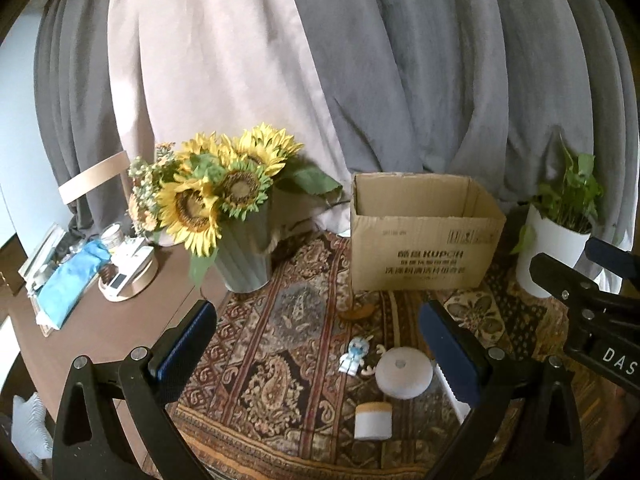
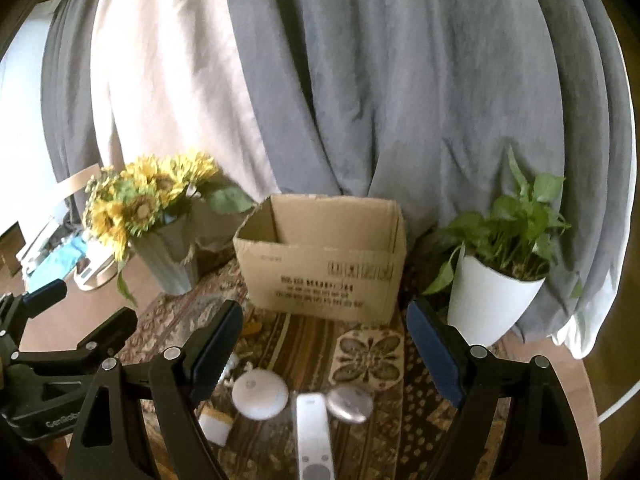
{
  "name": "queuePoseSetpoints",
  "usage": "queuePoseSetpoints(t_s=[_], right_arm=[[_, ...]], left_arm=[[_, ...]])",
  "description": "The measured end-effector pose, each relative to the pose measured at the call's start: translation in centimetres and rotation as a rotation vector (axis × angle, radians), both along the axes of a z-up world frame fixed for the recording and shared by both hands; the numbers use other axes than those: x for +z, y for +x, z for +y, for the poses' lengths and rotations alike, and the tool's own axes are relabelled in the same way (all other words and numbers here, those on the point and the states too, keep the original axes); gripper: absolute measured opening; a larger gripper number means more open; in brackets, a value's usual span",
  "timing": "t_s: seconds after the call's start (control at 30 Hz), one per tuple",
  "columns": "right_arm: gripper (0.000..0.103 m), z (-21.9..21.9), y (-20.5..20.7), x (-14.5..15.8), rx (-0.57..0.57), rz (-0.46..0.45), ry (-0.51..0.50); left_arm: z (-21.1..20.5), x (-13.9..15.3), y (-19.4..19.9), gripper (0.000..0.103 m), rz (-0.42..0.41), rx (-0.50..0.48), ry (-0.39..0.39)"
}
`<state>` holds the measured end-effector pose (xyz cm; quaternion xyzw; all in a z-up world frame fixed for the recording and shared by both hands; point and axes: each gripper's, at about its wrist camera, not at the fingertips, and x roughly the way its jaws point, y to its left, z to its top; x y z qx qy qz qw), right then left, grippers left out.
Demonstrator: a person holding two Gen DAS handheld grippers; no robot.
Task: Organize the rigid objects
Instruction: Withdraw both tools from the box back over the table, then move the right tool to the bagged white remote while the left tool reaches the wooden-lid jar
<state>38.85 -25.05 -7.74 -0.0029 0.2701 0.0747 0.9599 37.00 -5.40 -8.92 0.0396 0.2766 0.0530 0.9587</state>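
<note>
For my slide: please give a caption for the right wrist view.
Open right gripper above a white remote, facing an empty cardboard box.

Both wrist views look forward and down (left one from further left), sharing the cardboard box (image 1: 426, 236) (image 2: 324, 264).

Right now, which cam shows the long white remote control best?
Right wrist view: the long white remote control lies lengthwise between the open right gripper fingers, buttons visible though blurred. Left wrist view shows only a white sliver of it behind the left gripper's finger.
</note>
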Motion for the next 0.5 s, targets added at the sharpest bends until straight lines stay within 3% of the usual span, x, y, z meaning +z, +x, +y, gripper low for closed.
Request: queuePoseSetpoints(t_s=[0.5], right_arm=[[0.084,-0.4,-2.2,-4.7,0.054,0.064,0.033]], left_arm=[[-1.1,-5.0,-2.6,0.102,0.008,0.023,0.019]])
